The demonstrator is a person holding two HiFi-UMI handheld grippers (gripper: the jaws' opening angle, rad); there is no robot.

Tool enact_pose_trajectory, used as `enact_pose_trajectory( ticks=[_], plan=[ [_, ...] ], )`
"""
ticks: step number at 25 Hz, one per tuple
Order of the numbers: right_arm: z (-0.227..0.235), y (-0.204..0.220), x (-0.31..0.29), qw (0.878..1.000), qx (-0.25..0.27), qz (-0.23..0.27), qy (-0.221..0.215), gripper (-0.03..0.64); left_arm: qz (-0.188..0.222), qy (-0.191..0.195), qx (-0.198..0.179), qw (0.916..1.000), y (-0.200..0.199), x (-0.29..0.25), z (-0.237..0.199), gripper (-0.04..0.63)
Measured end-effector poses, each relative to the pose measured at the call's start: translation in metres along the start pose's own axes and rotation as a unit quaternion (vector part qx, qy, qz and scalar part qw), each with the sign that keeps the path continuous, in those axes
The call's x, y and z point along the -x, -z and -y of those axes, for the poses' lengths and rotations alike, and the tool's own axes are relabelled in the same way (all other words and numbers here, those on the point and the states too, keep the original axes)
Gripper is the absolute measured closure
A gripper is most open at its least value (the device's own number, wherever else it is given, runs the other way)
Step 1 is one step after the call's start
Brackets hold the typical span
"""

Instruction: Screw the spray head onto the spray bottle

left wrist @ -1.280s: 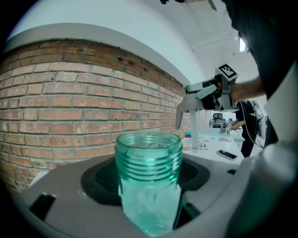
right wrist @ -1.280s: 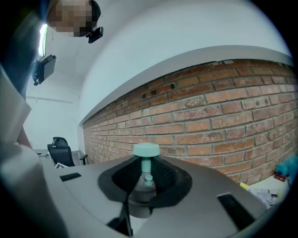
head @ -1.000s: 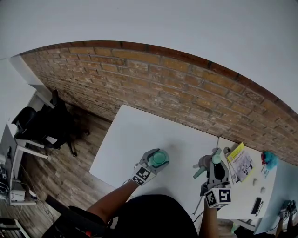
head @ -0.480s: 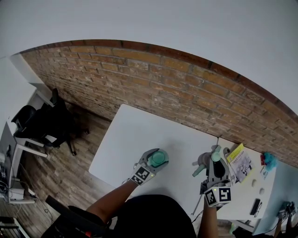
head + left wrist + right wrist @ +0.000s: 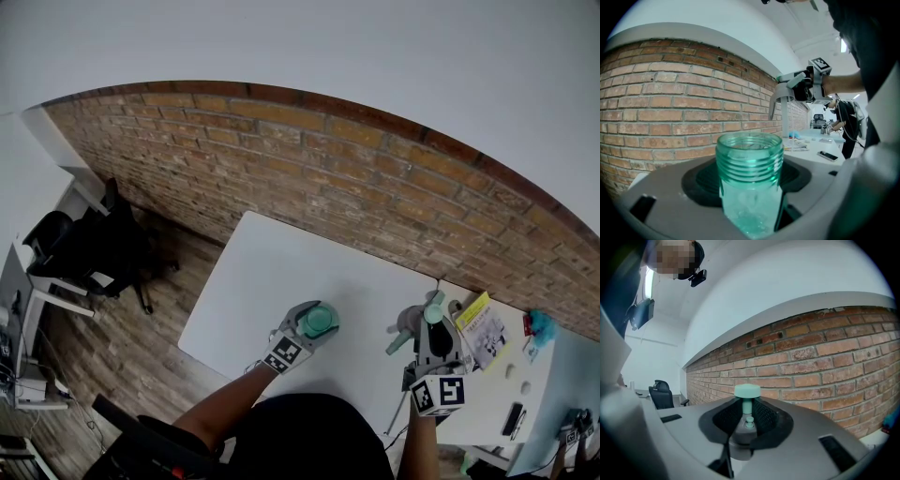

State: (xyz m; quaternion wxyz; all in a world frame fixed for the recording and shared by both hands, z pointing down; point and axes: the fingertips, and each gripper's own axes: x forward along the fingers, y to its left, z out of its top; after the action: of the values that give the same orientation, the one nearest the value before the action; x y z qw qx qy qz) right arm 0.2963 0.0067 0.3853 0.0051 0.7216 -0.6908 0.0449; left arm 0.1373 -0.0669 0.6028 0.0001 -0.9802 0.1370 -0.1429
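A clear teal spray bottle (image 5: 749, 187) with an open threaded neck stands upright between the jaws of my left gripper (image 5: 316, 324), which is shut on its body. From above, the bottle (image 5: 322, 318) hangs over the near part of the white table (image 5: 272, 272). To its right, apart from it, my right gripper (image 5: 429, 330) is shut on the grey spray head (image 5: 743, 427), whose mint top (image 5: 747, 391) sticks up. In the left gripper view the spray head (image 5: 782, 92) is held higher than the bottle's neck, its dip tube hanging down.
A brick wall (image 5: 375, 178) runs behind the table. A second table to the right carries a yellow booklet (image 5: 481, 323), a dark phone (image 5: 517, 417) and small items. A black office chair (image 5: 94, 248) stands on the wooden floor at the left.
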Motion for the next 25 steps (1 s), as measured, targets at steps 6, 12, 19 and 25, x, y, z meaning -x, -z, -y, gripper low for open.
enact_pose_trajectory(
  ticks=[6, 12, 19, 25],
  plan=[
    [-0.006, -0.009, 0.0, 1.0, -0.006, 0.011, -0.004, 0.551, -0.003, 0.002, -0.004, 1.0, 0.002, -0.001, 0.0, 0.273],
    [-0.008, -0.011, -0.001, 1.0, -0.007, 0.011, -0.01, 0.551, 0.0, 0.002, -0.002, 1.0, -0.001, -0.002, 0.001, 0.273],
    [-0.012, -0.014, -0.004, 0.999, -0.023, 0.012, -0.019, 0.551, -0.002, 0.001, -0.002, 1.0, 0.0, -0.003, 0.002, 0.273],
    [-0.018, -0.021, -0.007, 0.999, -0.02, 0.017, -0.027, 0.551, -0.003, 0.005, -0.002, 1.0, -0.001, -0.004, 0.004, 0.273]
  ],
)
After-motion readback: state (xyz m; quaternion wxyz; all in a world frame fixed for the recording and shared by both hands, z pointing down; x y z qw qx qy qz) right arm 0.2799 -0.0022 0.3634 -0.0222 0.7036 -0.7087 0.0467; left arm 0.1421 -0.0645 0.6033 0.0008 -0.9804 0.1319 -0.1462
